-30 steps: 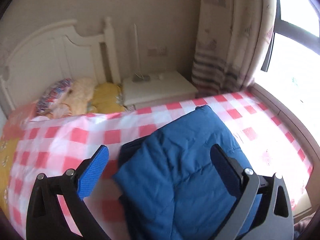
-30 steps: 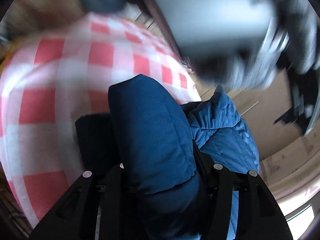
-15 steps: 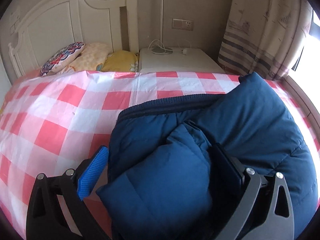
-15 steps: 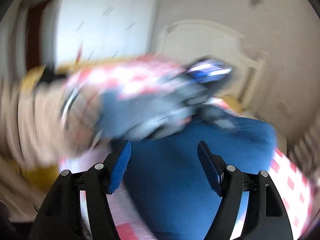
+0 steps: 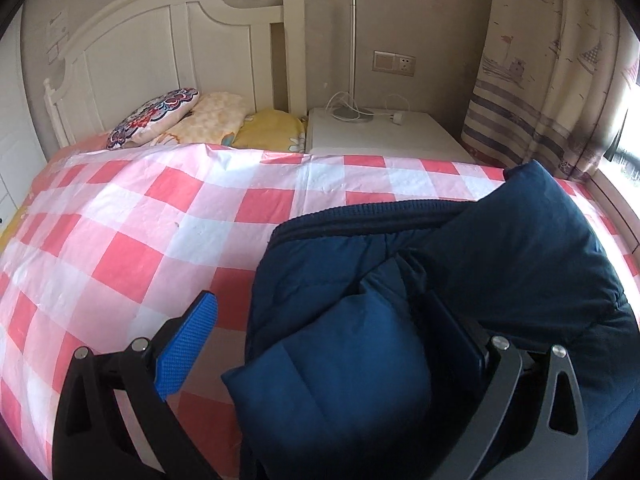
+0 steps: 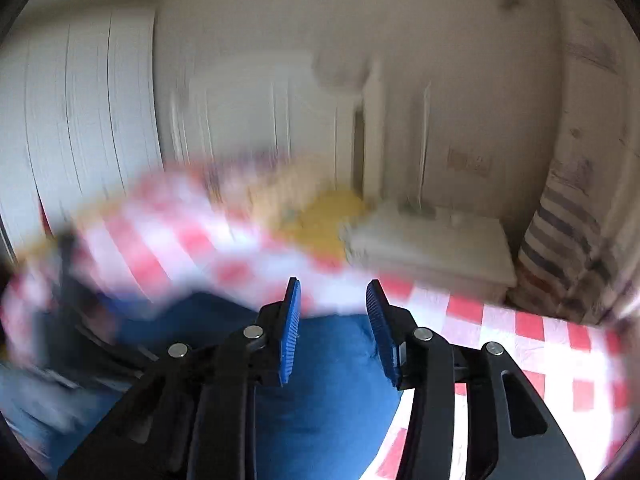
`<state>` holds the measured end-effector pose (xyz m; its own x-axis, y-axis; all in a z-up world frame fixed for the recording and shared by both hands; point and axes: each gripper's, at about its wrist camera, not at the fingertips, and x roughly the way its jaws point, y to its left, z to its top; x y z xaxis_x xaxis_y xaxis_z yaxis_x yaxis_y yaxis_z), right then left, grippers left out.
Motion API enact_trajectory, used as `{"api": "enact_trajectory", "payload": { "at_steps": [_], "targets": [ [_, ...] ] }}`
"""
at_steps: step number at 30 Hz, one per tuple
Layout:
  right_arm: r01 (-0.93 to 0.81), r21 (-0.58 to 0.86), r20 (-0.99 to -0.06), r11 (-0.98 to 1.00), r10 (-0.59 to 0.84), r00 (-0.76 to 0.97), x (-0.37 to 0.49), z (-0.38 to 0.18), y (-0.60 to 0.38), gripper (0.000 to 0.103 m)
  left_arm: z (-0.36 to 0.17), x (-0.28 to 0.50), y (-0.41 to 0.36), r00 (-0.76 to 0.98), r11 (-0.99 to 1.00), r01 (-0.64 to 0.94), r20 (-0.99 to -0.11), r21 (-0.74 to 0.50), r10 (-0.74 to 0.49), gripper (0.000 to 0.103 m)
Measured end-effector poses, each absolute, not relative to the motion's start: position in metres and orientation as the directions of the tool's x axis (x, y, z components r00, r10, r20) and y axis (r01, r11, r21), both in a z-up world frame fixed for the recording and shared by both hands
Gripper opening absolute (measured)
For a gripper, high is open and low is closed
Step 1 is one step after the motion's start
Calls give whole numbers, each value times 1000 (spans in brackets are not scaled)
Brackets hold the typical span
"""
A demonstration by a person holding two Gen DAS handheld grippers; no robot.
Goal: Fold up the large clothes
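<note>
Blue padded jacket (image 5: pixel 460 280) lies bunched on the checked bed cover (image 5: pixel 140 220), a fold between the left gripper (image 5: pixel 328 340) fingers, spread wide; right gripper (image 6: pixel 334 332) closes on nothing above it. The puffy folds may spring open.

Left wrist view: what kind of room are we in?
A bedroom, most likely: a white wooden headboard with patterned pillows stacked against it, a red-and-white checked bed cover, and a white bedside cabinet next to a striped curtain.
</note>
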<state>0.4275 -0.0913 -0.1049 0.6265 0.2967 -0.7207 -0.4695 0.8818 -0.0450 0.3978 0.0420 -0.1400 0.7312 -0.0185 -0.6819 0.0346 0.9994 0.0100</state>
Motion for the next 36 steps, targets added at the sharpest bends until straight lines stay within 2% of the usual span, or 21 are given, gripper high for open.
{"api": "enact_trajectory", "payload": {
  "at_steps": [2, 4, 6, 16, 22, 23, 25, 27, 28, 30, 33, 35, 36],
  "targets": [
    [-468, 1, -680, 884, 344, 648, 431, -122, -97, 46, -138, 397, 48, 741, 1000, -7, -671, 7, 10, 101],
    [-473, 36, -693, 880, 364, 623, 433, -120, -102, 46, -143, 402, 55, 720, 999, -15, -693, -30, -10, 101],
    [-478, -3, -700, 878, 340, 628, 429, -118, -96, 46, -145, 404, 57, 713, 999, -13, -701, -41, -19, 101],
    [-471, -9, -697, 882, 332, 636, 434, -123, -97, 46, -147, 407, 57, 704, 999, -12, -710, -40, -20, 101],
    [-450, -95, -744, 888, 237, 625, 436, -111, -88, 46, -148, 407, 58, 702, 999, -12, -712, -36, -17, 101],
    [-424, -122, -753, 897, 195, 628, 436, -99, -86, 48, -148, 407, 58, 703, 999, -14, -711, -33, -13, 101],
    [-412, -75, -709, 908, 242, 662, 431, -75, -91, 50, -148, 406, 58, 706, 1000, -18, -708, -24, -5, 101],
    [-382, -58, -658, 922, 252, 710, 431, -58, -97, 61, -147, 407, 58, 707, 1000, -16, -707, -25, -6, 101],
    [-364, -67, -649, 929, 237, 723, 433, -55, -98, 63, -148, 407, 58, 706, 1000, -16, -708, -27, -8, 101],
    [-368, -84, -689, 926, 213, 692, 447, -67, -93, 63, -148, 406, 59, 705, 999, -14, -709, -30, -11, 101],
    [-393, -121, -790, 912, 151, 595, 470, -117, -84, 63, -147, 405, 59, 706, 999, -13, -708, -35, -16, 101],
    [-365, 62, -796, 929, 267, 544, 483, -131, -105, 63, -147, 406, 60, 704, 999, -17, -710, -39, -15, 101],
    [-360, 80, -797, 929, 277, 537, 485, -132, -108, 63, -148, 407, 60, 699, 999, -16, -714, -42, -18, 101]
  ]
}}
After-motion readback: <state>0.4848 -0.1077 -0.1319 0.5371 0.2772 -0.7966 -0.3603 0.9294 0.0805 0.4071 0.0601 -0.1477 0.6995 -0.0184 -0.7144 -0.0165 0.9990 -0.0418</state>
